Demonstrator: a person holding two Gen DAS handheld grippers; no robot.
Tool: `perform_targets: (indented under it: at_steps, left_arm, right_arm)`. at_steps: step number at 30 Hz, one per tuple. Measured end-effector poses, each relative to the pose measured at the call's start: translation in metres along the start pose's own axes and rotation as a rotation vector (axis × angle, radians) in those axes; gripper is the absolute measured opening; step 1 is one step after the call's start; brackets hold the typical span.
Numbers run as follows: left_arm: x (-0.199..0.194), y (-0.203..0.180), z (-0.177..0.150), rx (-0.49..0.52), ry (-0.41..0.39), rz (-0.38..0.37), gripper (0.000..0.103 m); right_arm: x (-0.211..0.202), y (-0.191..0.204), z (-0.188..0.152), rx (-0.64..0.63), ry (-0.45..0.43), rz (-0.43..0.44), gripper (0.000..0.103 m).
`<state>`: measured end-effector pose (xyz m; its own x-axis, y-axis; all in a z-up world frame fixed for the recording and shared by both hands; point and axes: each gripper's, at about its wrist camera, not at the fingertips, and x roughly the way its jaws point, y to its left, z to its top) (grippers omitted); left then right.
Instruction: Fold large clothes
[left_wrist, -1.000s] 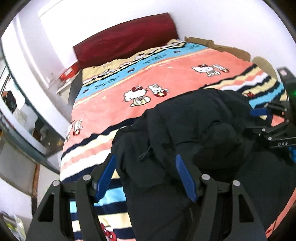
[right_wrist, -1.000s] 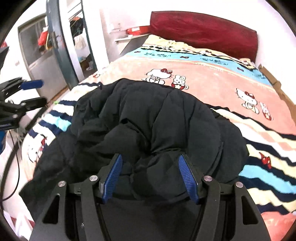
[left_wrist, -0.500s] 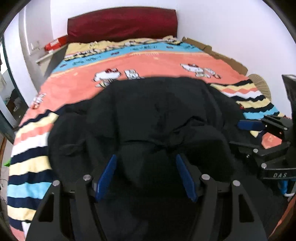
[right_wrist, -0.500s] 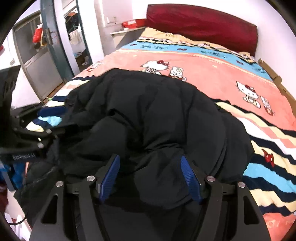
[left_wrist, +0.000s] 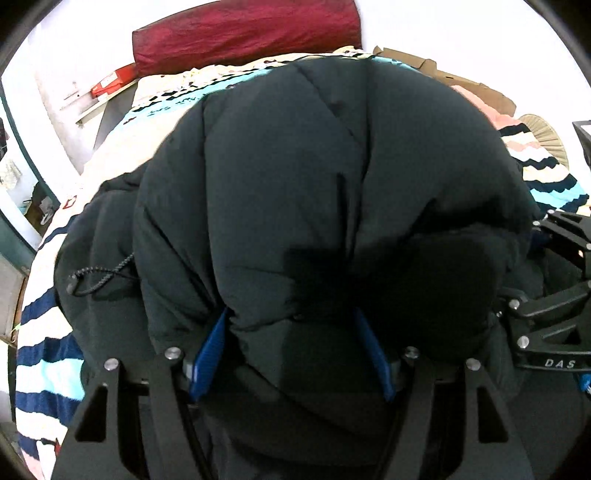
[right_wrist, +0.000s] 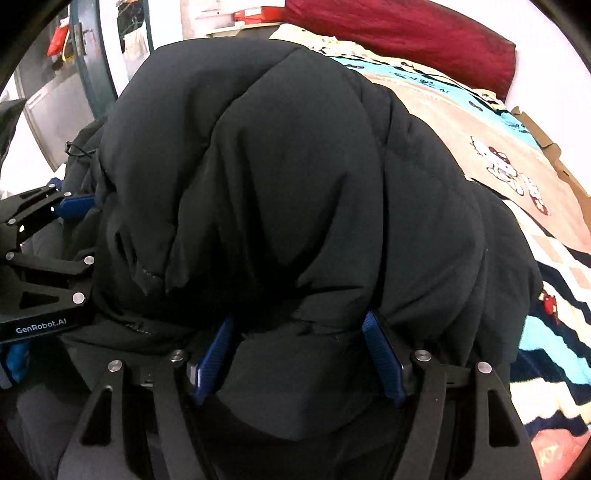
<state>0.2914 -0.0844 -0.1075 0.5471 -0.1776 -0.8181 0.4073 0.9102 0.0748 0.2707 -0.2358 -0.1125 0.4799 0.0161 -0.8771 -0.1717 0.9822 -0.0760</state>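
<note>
A large black puffer jacket (left_wrist: 317, 177) lies bunched on the bed and fills most of both views; it also shows in the right wrist view (right_wrist: 280, 184). My left gripper (left_wrist: 291, 350) has its blue pads (left_wrist: 208, 354) wide apart with a thick fold of the jacket bulging between them. My right gripper (right_wrist: 299, 354) stands the same way, blue pads (right_wrist: 382, 358) on either side of another thick fold. The two grippers are side by side; the right one shows in the left wrist view (left_wrist: 546, 325), and the left one in the right wrist view (right_wrist: 40, 266). A drawcord (left_wrist: 96, 278) hangs at the jacket's left.
The bed has a striped cartoon-cat blanket (right_wrist: 517, 177) and a dark red headboard (left_wrist: 243, 33). A nightstand with red boxes (left_wrist: 110, 83) stands at the far left. Cardboard (left_wrist: 461, 81) lines the wall side. A doorway (right_wrist: 92, 66) is at left.
Both grippers have pushed forward into the jacket and raised its folded bulk, which now looms much larger and hides most of the blanket. The jaws stay wide apart.
</note>
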Motion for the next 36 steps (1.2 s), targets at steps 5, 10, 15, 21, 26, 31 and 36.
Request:
perform_targets:
  at_steps: [5, 10, 15, 21, 26, 31, 36]
  left_arm:
    - [-0.04, 0.004, -0.011, -0.051, -0.047, 0.003, 0.066]
    - [-0.1, 0.008, -0.032, -0.084, -0.131, 0.054, 0.066]
    - [-0.178, 0.006, -0.065, -0.111, -0.26, 0.122, 0.066]
    - [-0.227, 0.004, -0.108, -0.172, -0.322, 0.186, 0.066]
    - [-0.241, -0.005, -0.14, -0.199, -0.328, 0.215, 0.066]
    - [-0.245, -0.011, -0.159, -0.194, -0.324, 0.24, 0.066]
    - [-0.247, -0.009, -0.173, -0.21, -0.327, 0.244, 0.068]
  right_arm:
    - [-0.037, 0.005, -0.012, 0.015, -0.026, -0.002, 0.069]
    - [-0.089, 0.004, -0.035, 0.076, -0.089, 0.014, 0.069]
    - [-0.141, 0.011, -0.075, 0.101, -0.157, 0.028, 0.071]
    - [-0.179, 0.016, -0.12, 0.133, -0.205, 0.044, 0.074]
    - [-0.197, 0.006, -0.152, 0.179, -0.226, 0.029, 0.076]
    - [-0.206, -0.009, -0.18, 0.239, -0.237, -0.006, 0.078]
    - [-0.205, -0.023, -0.202, 0.302, -0.228, -0.027, 0.079]
